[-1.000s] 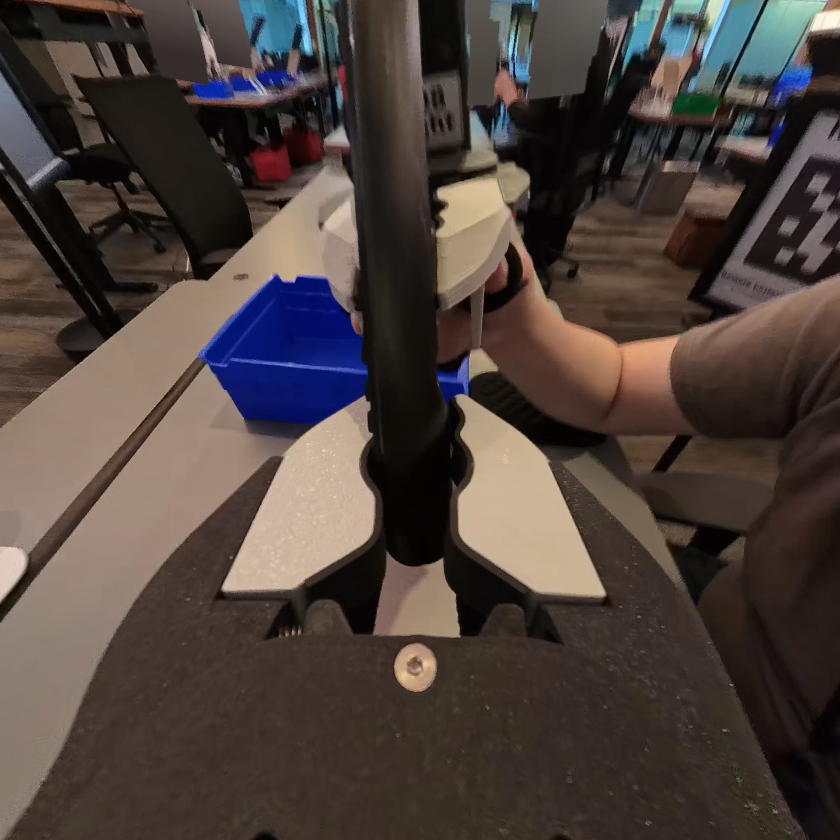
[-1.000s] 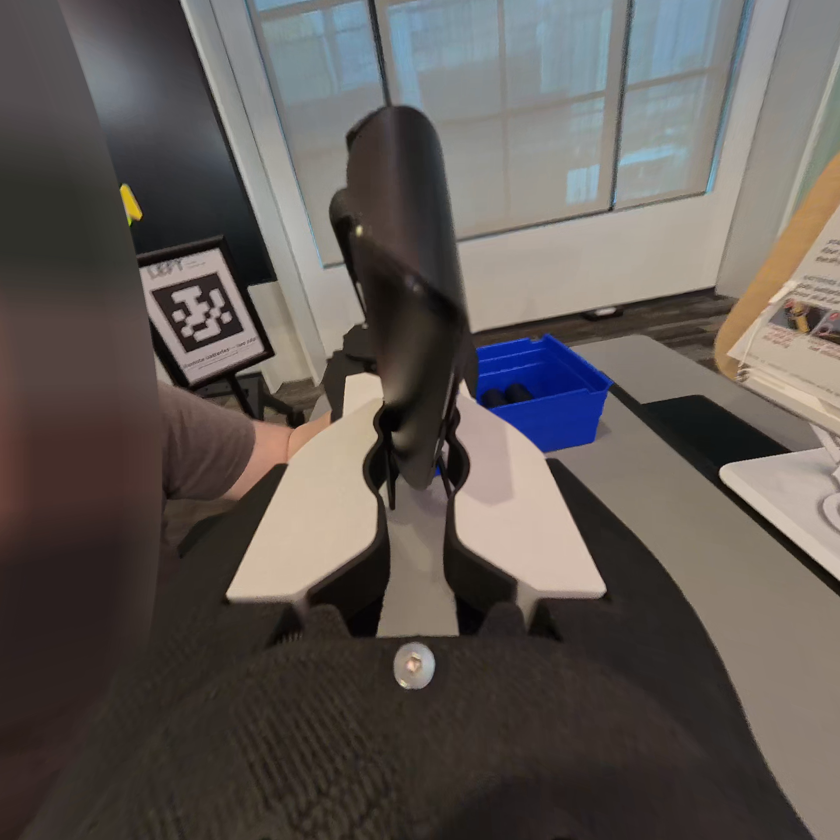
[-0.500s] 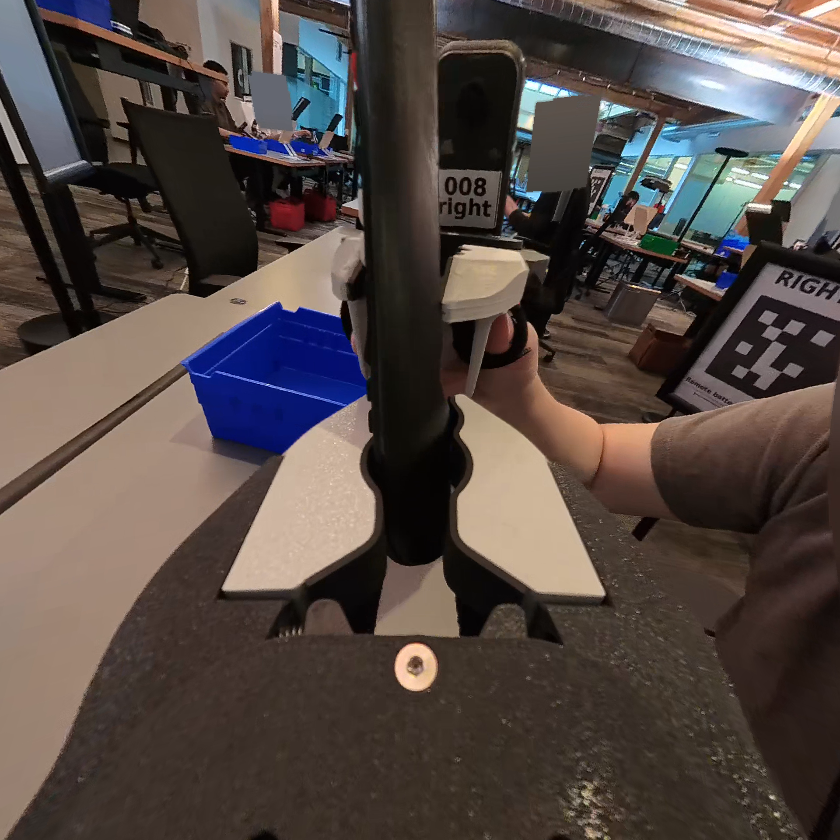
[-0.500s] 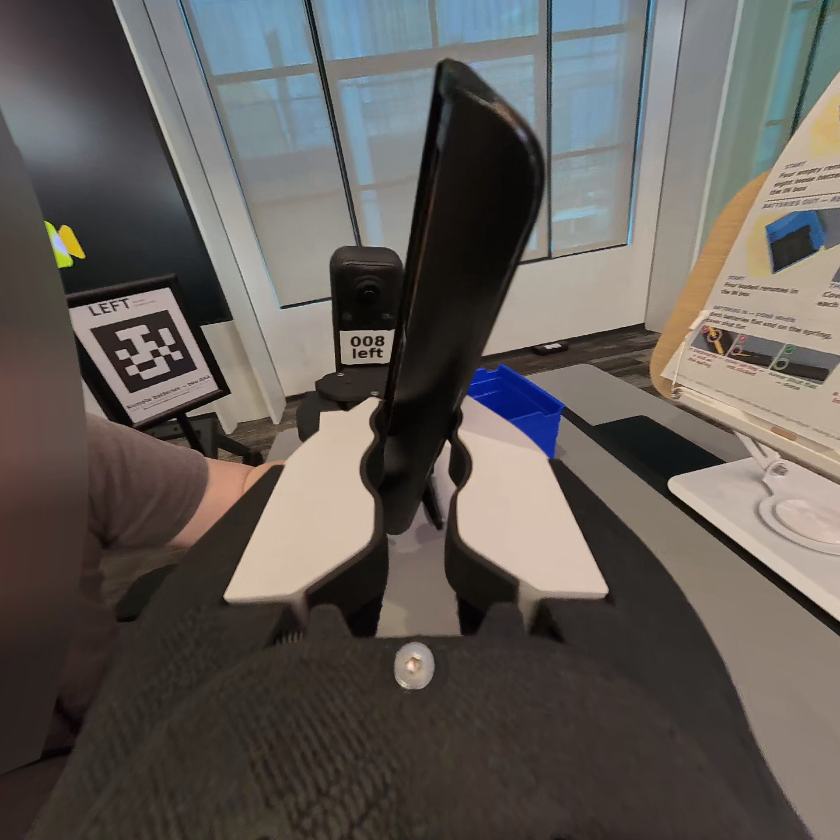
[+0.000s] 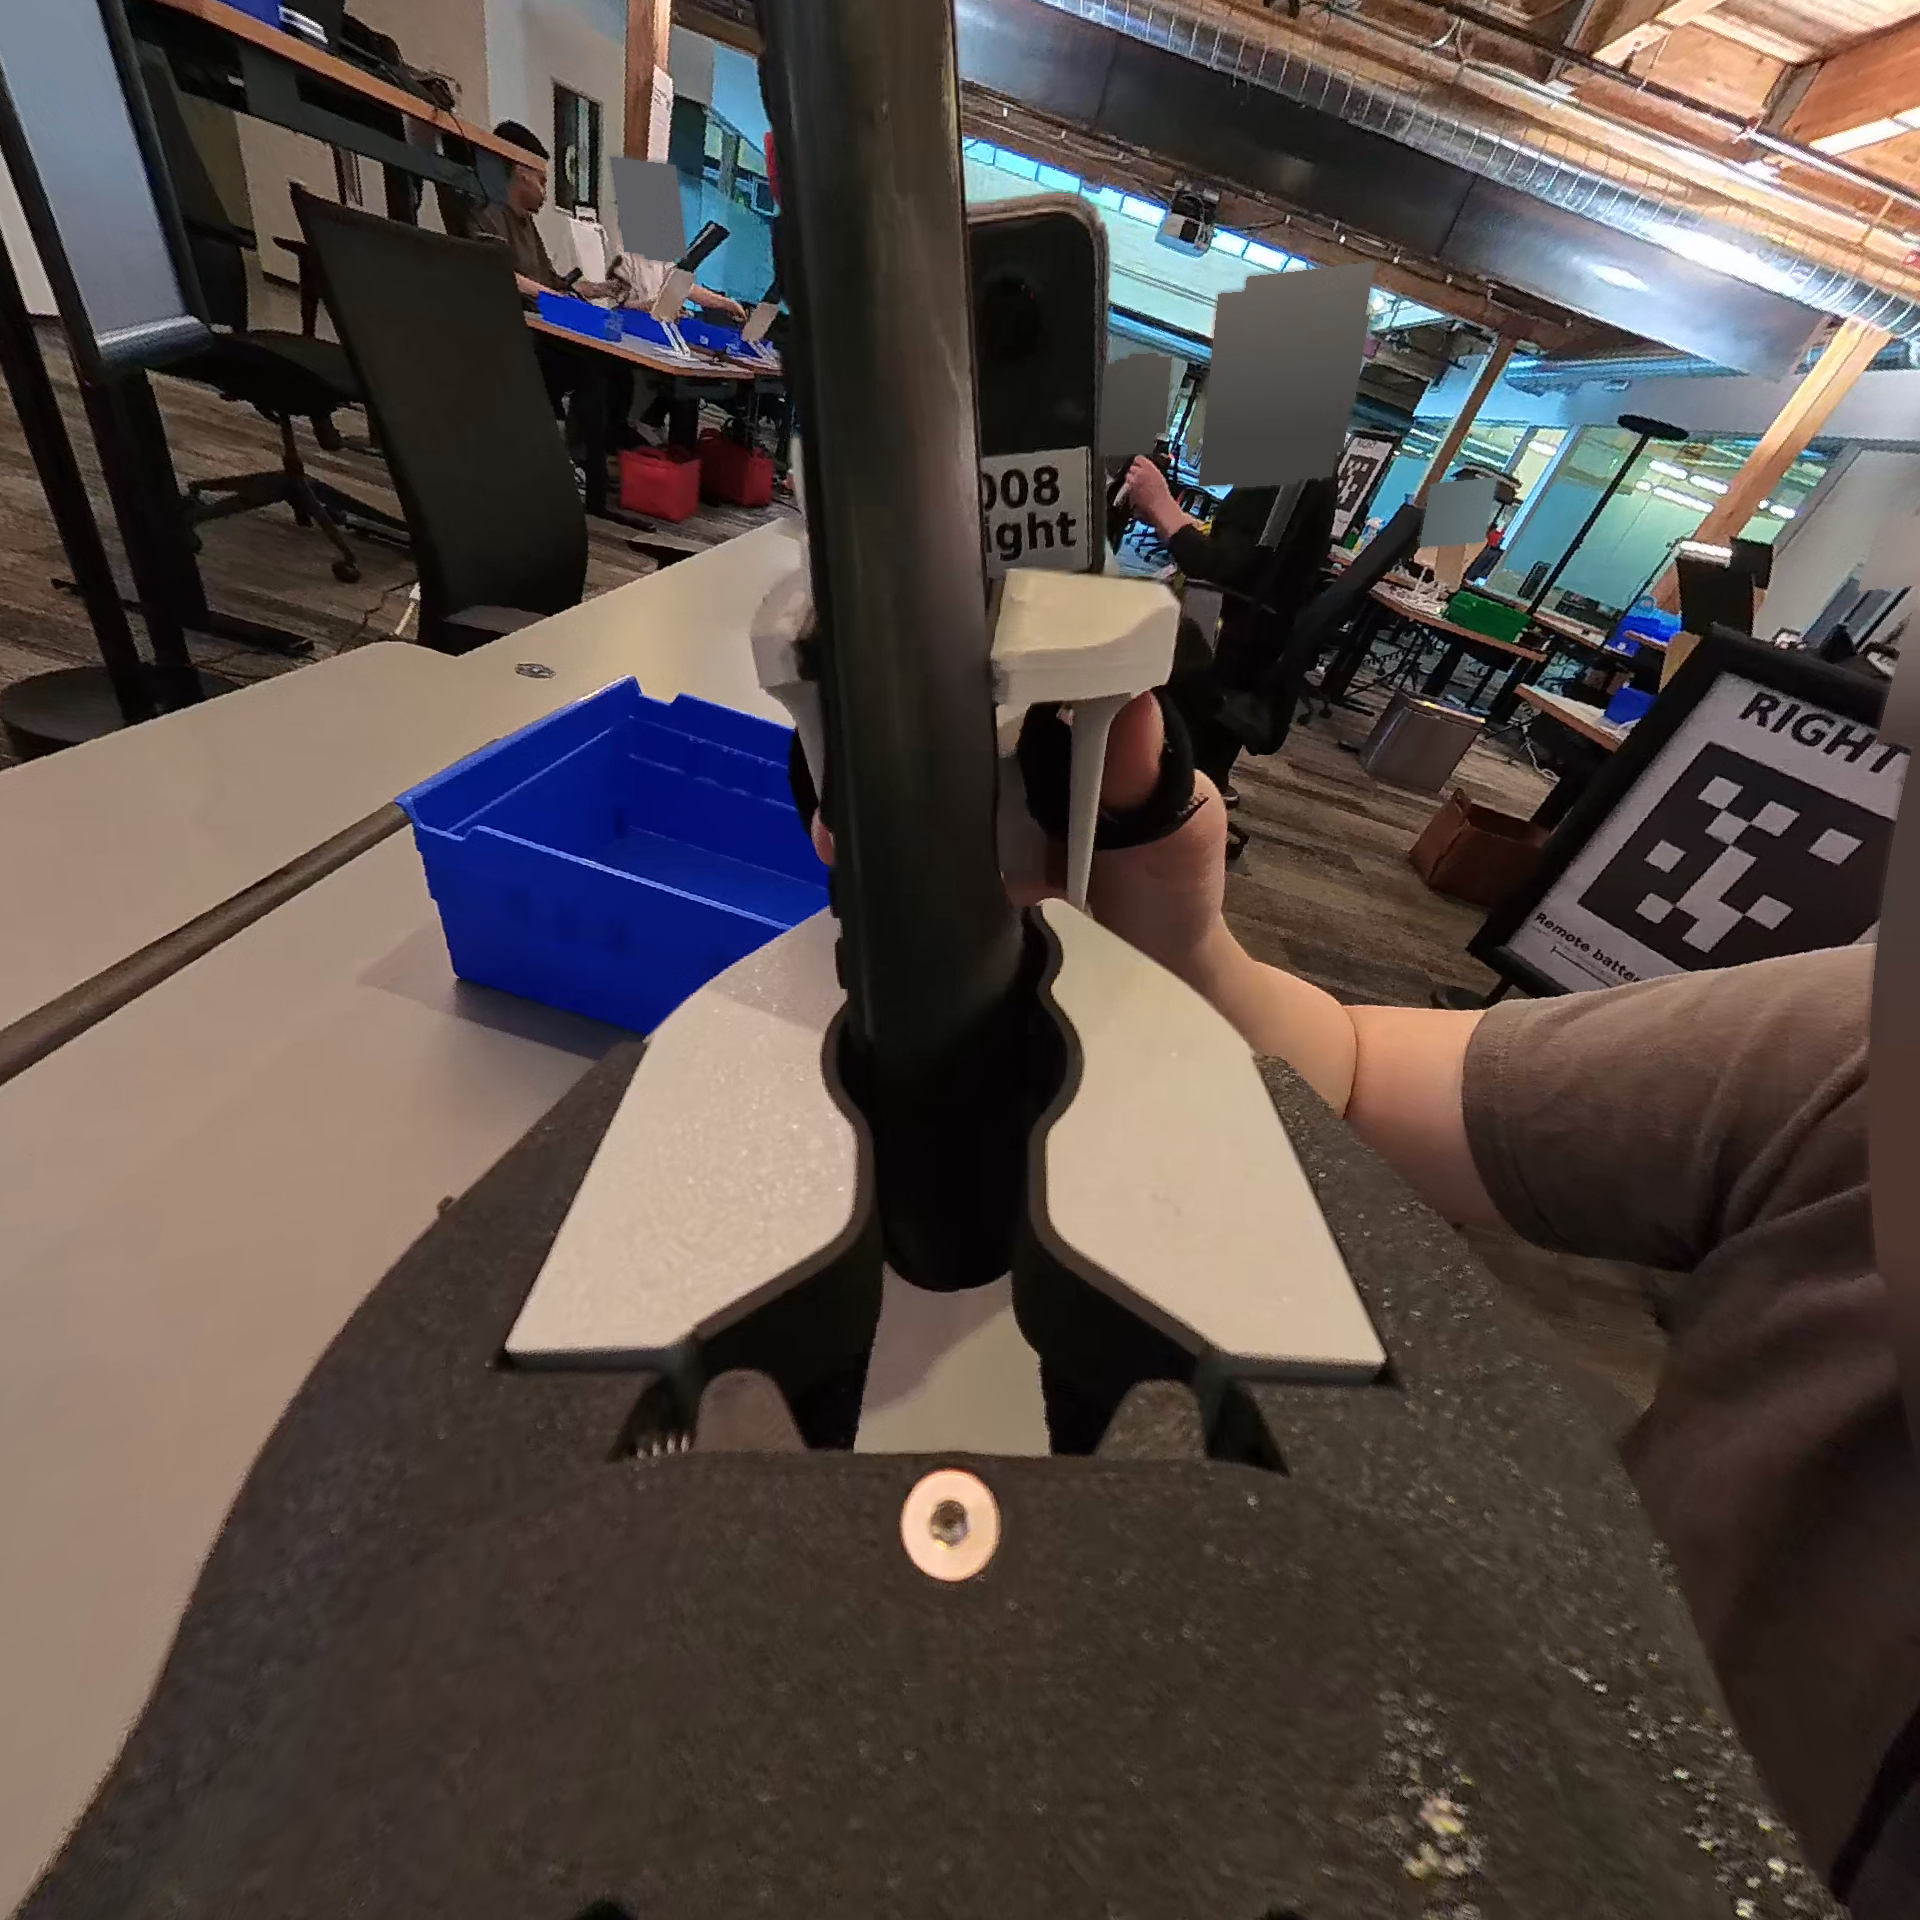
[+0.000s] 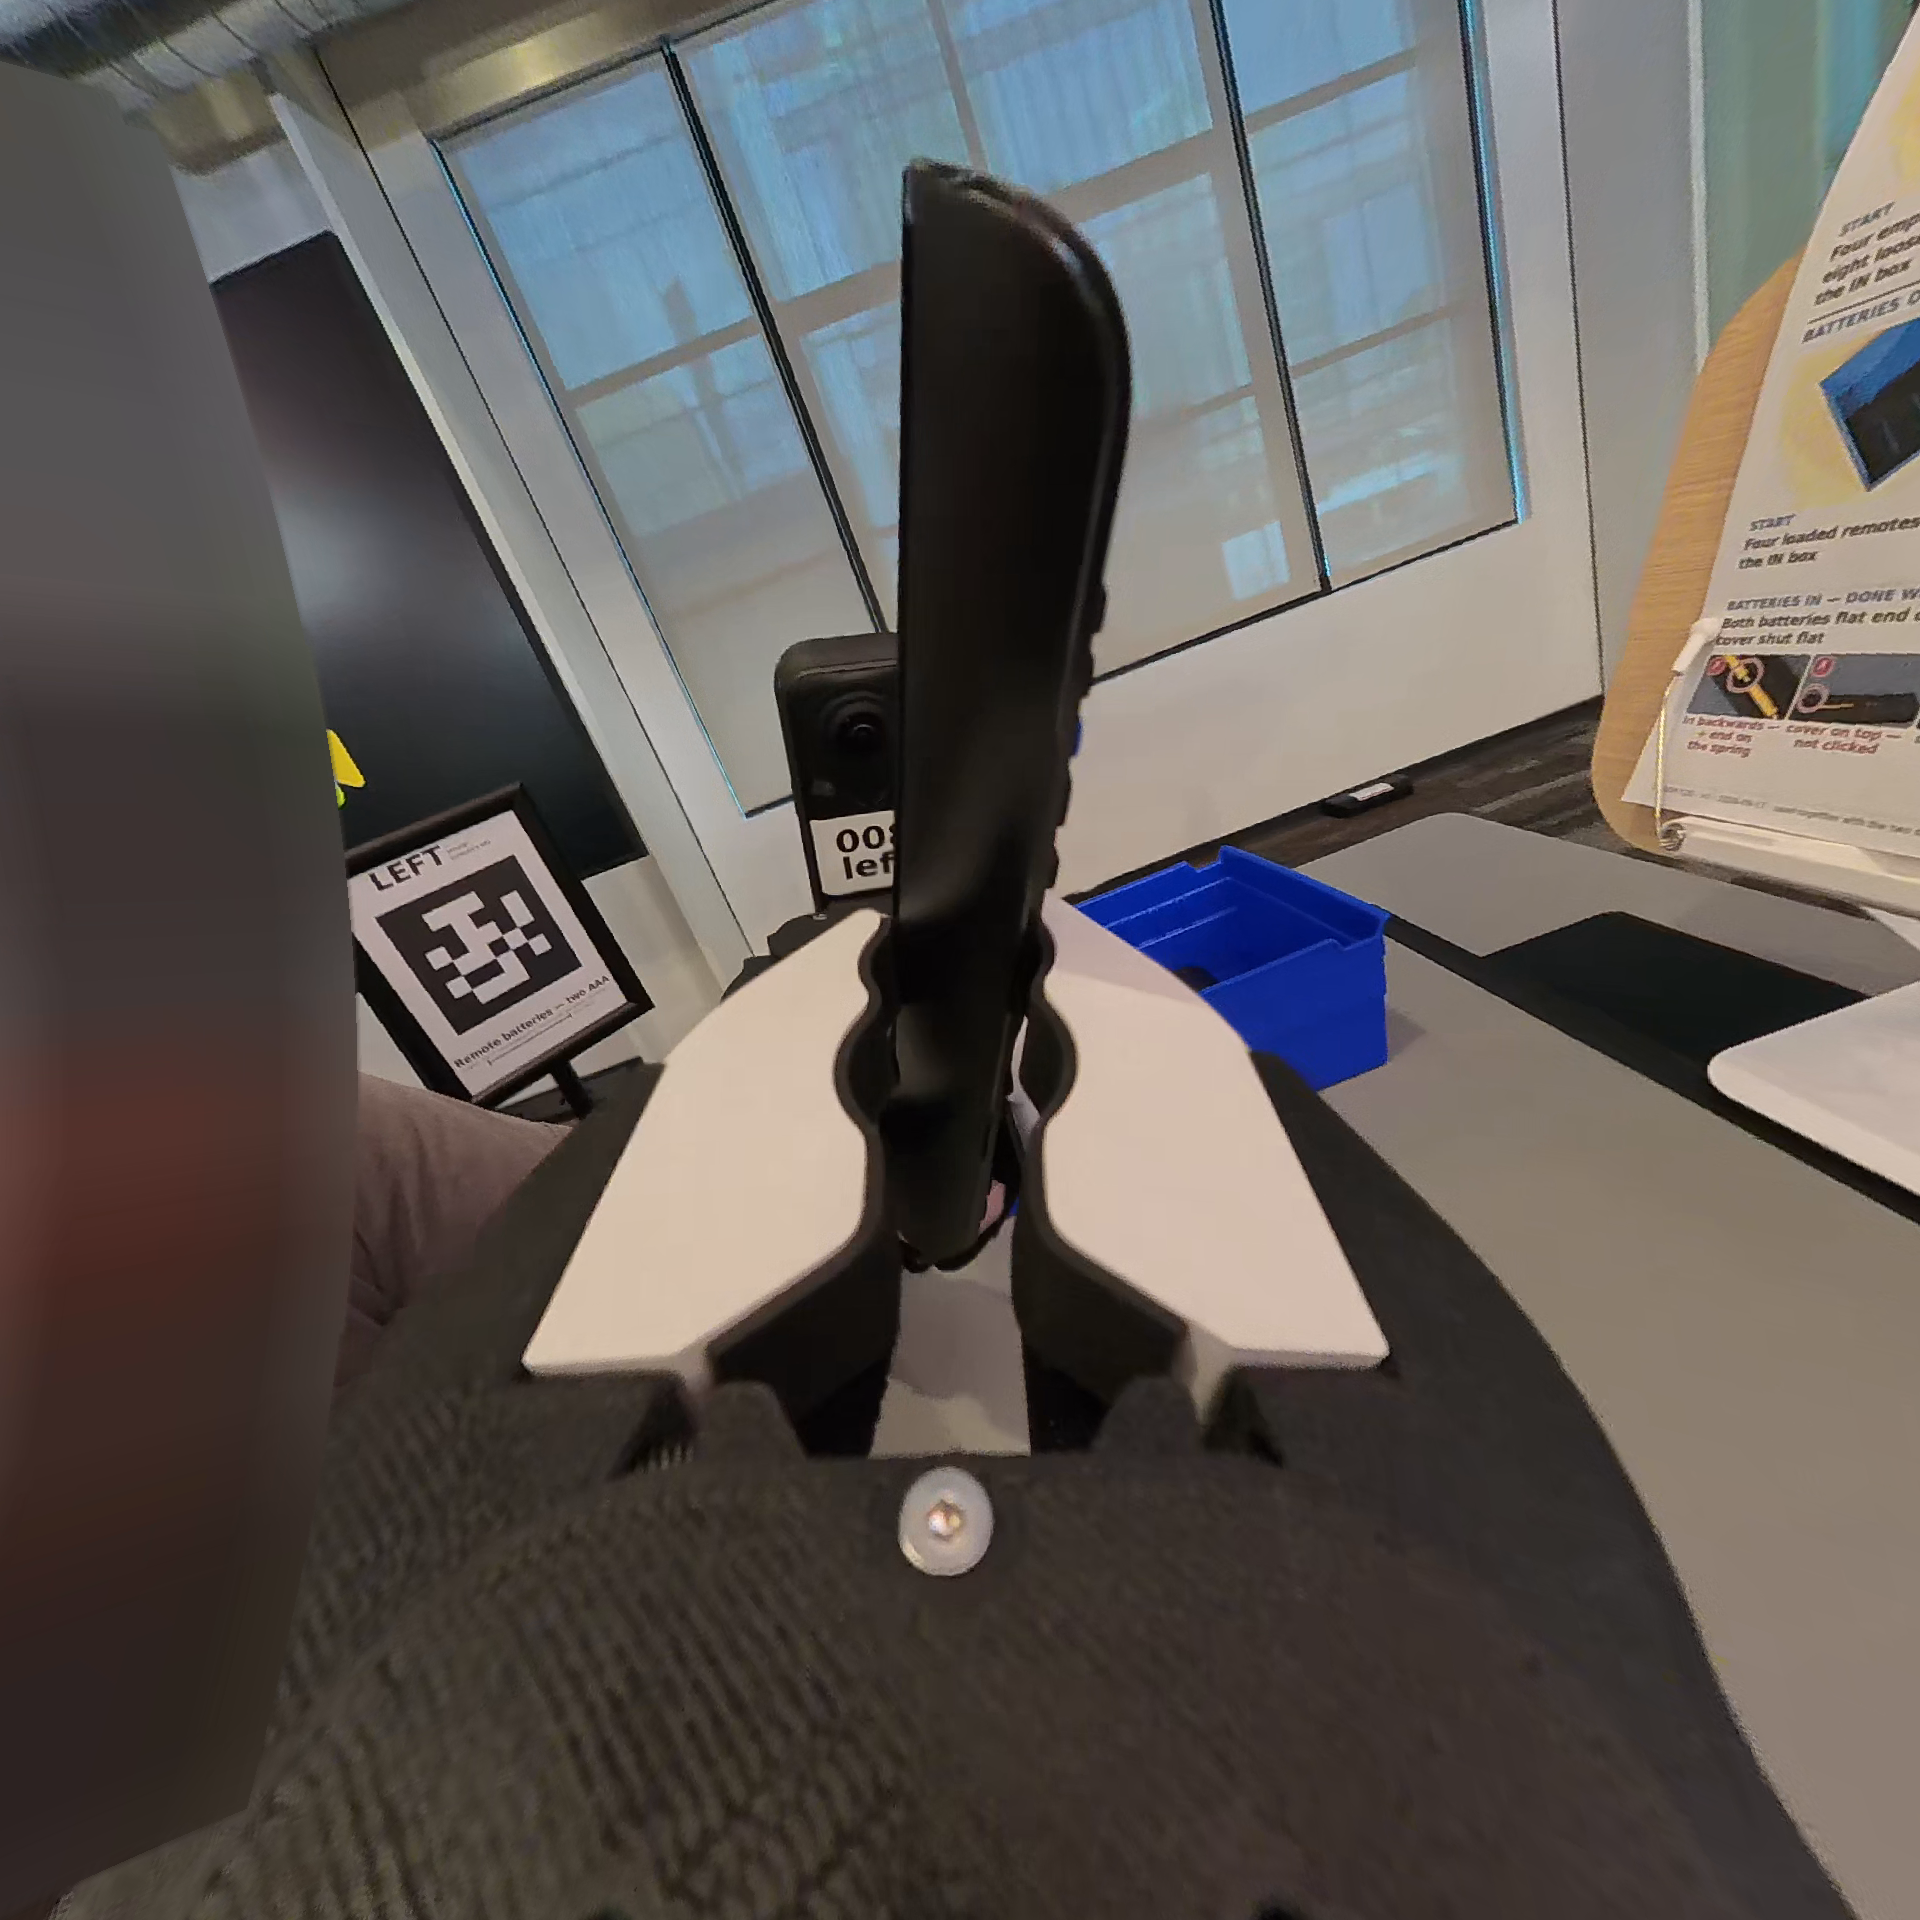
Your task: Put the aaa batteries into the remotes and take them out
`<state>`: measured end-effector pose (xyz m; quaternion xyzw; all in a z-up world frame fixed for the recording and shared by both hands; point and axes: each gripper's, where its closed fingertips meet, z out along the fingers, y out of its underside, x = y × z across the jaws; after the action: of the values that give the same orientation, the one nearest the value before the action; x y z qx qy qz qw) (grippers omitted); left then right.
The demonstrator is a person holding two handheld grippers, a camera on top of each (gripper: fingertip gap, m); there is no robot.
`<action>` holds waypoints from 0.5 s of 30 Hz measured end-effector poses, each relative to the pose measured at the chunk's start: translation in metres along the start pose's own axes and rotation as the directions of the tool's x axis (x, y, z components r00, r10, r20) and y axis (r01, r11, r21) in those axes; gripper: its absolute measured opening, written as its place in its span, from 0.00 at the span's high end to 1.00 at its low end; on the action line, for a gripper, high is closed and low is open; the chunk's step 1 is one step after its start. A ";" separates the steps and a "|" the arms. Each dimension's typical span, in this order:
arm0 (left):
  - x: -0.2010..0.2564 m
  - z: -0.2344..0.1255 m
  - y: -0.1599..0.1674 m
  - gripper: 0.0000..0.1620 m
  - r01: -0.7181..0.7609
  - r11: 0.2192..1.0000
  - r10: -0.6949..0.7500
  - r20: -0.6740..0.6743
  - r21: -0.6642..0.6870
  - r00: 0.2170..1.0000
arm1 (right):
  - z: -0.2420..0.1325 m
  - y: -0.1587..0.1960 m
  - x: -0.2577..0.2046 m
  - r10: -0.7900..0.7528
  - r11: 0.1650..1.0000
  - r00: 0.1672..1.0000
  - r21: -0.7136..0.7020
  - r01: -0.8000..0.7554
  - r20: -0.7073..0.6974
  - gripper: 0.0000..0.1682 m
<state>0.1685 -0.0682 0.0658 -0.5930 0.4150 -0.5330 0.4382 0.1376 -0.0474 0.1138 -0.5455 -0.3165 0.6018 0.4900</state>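
Both tongs are closed on the same black remote (image 5: 894, 623), each gripping one end. Left tongs (image 5: 940, 1039): the grey fingers (image 5: 717, 1174) are pressed against the rounded lower end of the remote, which rises upright out of the top of the left wrist view. Right tongs (image 6: 951, 1049): the other end is clamped between the white fingers (image 6: 1184, 1174), and the remote (image 6: 997, 623) is seen edge-on, leaning slightly to the right, with small side buttons visible on its right edge. The right tongs (image 5: 1039, 665) are also seen in the left wrist view, held by a hand (image 5: 1153, 873) behind the remote. A blue bin (image 5: 623, 862) is set on the grey table (image 5: 208, 1091) to the left of the remote; in the right wrist view a blue bin (image 6: 1268, 966) is seen to the right, behind the tongs. Whether batteries are inside the remote cannot be told.
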 end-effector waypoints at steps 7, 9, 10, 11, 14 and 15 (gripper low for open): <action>0.001 0.001 0.000 0.84 0.090 0.996 -0.090 -0.025 0.015 0.996 | 0.000 0.002 0.005 -0.139 0.989 0.989 -0.056 0.136 -0.052 0.84; 0.002 0.000 -0.001 0.84 0.109 0.994 -0.109 -0.038 0.025 0.993 | 0.000 0.004 0.006 -0.204 0.976 0.976 -0.098 0.196 -0.082 0.82; 0.002 0.000 -0.001 0.84 0.107 0.994 -0.106 -0.034 0.022 0.994 | 0.000 0.005 0.007 -0.226 0.970 0.970 -0.114 0.215 -0.091 0.81; 0.001 0.000 -0.001 0.84 0.101 0.995 -0.100 -0.027 0.021 0.995 | -0.001 0.005 0.007 -0.237 0.966 0.967 -0.127 0.224 -0.094 0.81; 0.002 0.000 -0.001 0.84 0.092 0.996 -0.092 -0.025 0.020 0.995 | -0.002 0.006 0.006 -0.232 0.966 0.969 -0.141 0.218 -0.083 0.81; 0.003 0.001 0.000 0.84 0.091 0.996 -0.091 -0.026 0.018 0.996 | -0.002 0.006 0.006 -0.228 0.966 0.970 -0.147 0.215 -0.079 0.81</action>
<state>0.1695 -0.0704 0.0669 -0.6004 0.3877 -0.5638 0.4140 0.1386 -0.0444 0.1062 -0.5670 -0.3923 0.4933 0.5303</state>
